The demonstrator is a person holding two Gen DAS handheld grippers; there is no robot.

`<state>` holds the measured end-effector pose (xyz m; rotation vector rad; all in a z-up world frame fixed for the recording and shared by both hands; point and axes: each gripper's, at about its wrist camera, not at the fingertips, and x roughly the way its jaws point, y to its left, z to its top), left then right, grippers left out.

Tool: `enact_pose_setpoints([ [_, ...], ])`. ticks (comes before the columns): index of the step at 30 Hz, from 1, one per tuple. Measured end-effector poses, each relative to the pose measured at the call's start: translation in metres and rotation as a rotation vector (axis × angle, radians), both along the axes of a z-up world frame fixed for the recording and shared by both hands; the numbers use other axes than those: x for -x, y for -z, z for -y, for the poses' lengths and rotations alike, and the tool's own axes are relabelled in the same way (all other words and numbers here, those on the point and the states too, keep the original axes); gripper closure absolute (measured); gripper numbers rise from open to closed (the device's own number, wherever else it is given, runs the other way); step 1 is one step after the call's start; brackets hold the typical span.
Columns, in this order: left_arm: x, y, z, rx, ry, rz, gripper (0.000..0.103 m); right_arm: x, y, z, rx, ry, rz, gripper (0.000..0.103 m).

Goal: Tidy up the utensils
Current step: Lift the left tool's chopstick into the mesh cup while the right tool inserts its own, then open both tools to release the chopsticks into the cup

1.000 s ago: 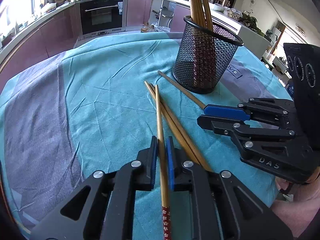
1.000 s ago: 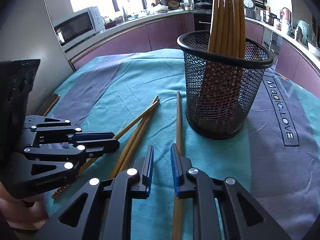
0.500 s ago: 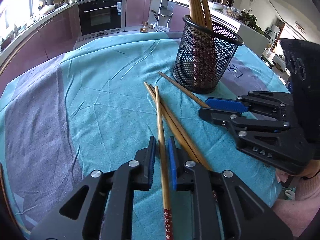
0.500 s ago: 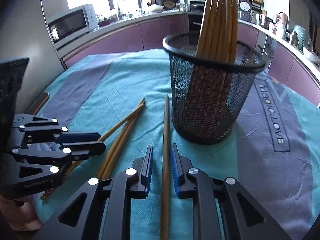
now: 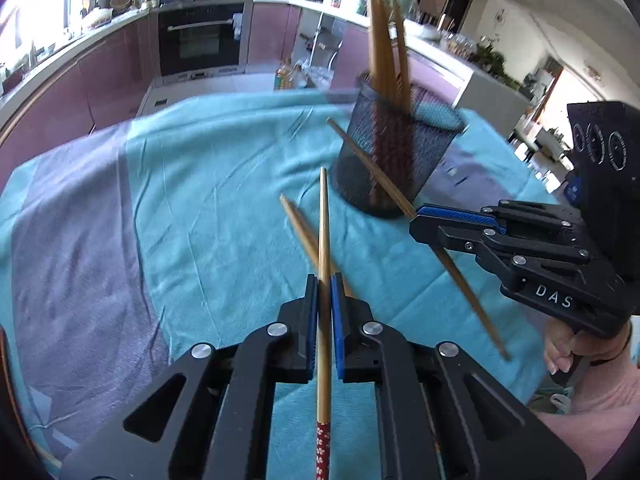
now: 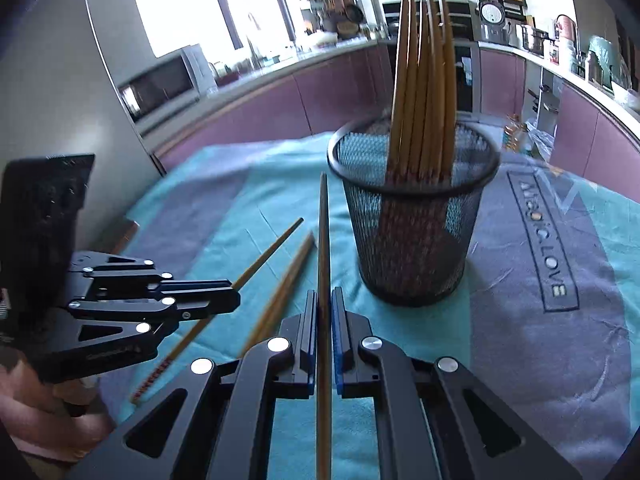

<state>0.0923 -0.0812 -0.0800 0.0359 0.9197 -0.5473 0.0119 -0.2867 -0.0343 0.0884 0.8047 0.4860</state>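
Both tools are clamped on chopsticks: the left tool (image 5: 325, 280) pinches a pale bamboo chopstick (image 5: 324, 240) between its blue ribbed pads, the stick's near end wrapped in a red band with small white blossoms, and the right tool (image 6: 325, 300) grips a second bamboo chopstick (image 6: 323, 260) the same way, its tapered tip reaching toward the holder. In the left wrist view the right tool's stick slants across the front of the holder, clear of the cloth. Two more loose chopsticks (image 6: 280, 292) lie side by side on the tabletop between the tools, partly hidden behind the left tool's held stick. Beyond them, to the far right, stands a black wire-mesh holder (image 6: 412, 240), round and slightly tapered, with a bundle of upright chopsticks (image 6: 424, 80) in it. A teal and grey-purple cloth (image 6: 540, 340), soft and lightly creased, covers the tabletop; its grey patch carries the words "Magic LOVE". White letters "DAS" show on the right tool's black body. Mauve kitchen cabinets (image 5: 112, 80), an oven (image 5: 200, 40) and a microwave (image 6: 160, 84) ring the room behind.
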Motion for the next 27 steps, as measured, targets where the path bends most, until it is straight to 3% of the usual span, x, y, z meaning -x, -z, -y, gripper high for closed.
enact_pose_setpoints([
  [14,0.011,-0.092,-0.017,0.158,0.063,0.162,0.096,0.015,-0.066,0.037,-0.148,0.03,0.18,0.097],
  [27,-0.007,-0.162,-0.003,0.253,0.047,0.3,0.096,-0.001,-0.129,0.047,-0.142,0.051,0.324,0.097],
])
